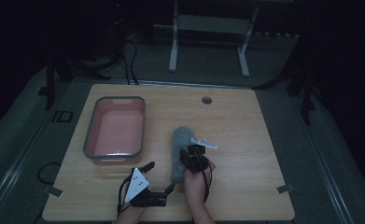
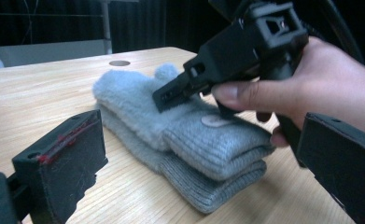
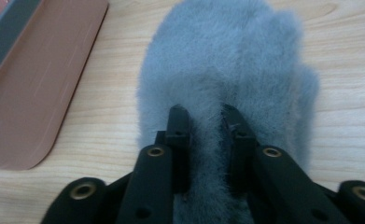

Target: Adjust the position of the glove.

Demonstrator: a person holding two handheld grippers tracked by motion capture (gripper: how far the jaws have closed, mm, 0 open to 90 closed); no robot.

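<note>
On table (image 1: 245, 121), pink bin (image 1: 90, 133) bare inside, right tongs (image 3: 207, 116) pinching grey mittens (image 3: 227, 60)

Fluffy pile swallows the tips of the right gripper (image 3: 203, 121) fingers (image 3: 178, 122), so whether they pinch the grey mittens (image 3: 227, 65) cannot be told. Left of those fingers, the pink tray (image 3: 35, 88) is cut by the frame edge (top-left corner).
</note>
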